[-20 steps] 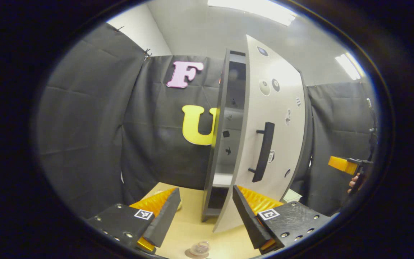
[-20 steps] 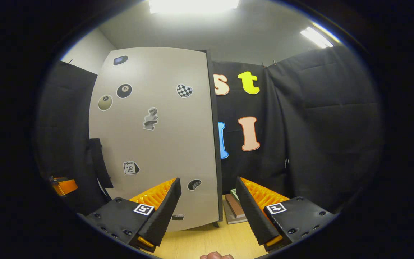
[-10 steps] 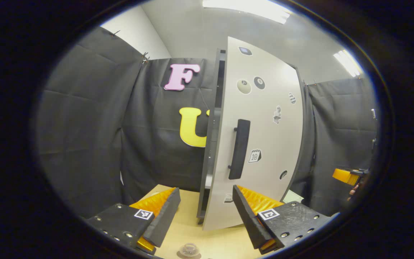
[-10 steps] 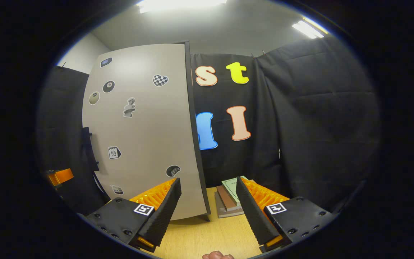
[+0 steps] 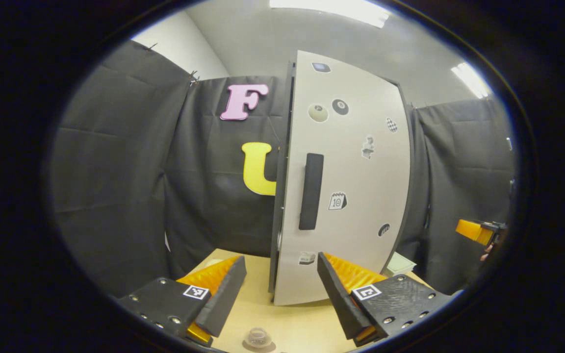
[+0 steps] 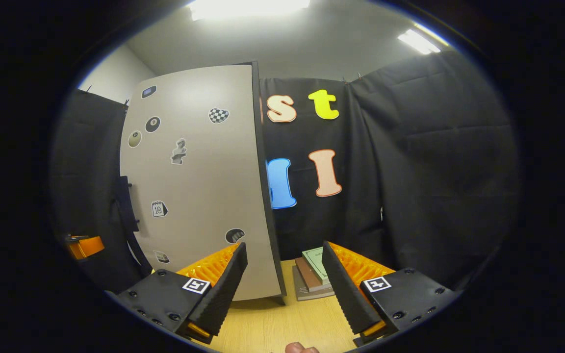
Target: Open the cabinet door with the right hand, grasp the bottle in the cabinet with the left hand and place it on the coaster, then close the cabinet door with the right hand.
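This is a staged recording booth, not a lived-in home. Black cloth [image 6: 434, 162] hangs pinned as walls on every side, with a plain grey ceiling and strip lights [image 6: 248, 6] above. A lone sticker-covered cabinet [image 5: 346, 176] stands on a pale wooden table [image 6: 282, 323], with a small stack of books [image 6: 312, 274] beside it.

right tongs [image 6: 282, 279]: open, empty | grey sticker-covered cabinet door [image 6: 204, 196]: closed, left of centre | stacked books [image 6: 312, 274]: on light wooden surface [image 6: 282, 328], beside cabinet
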Available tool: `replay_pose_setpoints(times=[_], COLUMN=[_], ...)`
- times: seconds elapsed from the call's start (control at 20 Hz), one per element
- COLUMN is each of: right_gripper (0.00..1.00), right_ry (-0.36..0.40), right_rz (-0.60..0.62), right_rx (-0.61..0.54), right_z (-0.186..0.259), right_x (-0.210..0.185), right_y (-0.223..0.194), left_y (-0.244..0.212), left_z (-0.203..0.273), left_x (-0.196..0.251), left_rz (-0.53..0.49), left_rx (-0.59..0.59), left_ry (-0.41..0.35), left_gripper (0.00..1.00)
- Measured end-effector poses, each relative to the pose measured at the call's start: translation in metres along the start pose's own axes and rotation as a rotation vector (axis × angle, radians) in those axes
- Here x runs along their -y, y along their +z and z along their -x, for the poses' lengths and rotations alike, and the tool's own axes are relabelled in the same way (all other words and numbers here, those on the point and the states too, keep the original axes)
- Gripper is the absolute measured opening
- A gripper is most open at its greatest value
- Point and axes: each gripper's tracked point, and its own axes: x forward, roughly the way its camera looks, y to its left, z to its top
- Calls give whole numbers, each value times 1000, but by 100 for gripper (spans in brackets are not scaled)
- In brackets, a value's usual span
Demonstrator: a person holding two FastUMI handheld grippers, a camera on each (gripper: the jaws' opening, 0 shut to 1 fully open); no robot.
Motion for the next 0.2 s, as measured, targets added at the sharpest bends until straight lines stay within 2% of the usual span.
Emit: replay_pose_setpoints(times=[0.2], right_gripper=[98], right_ry=[-1], right_rz=[-30], right_rx=[0], right_z=[5], right_x=[-2], right_y=[1], left_y=[3], left_z=[12], left_x=[10], left_rz=[-6], left_rx=[42], left_ry=[-28], left_gripper=[90])
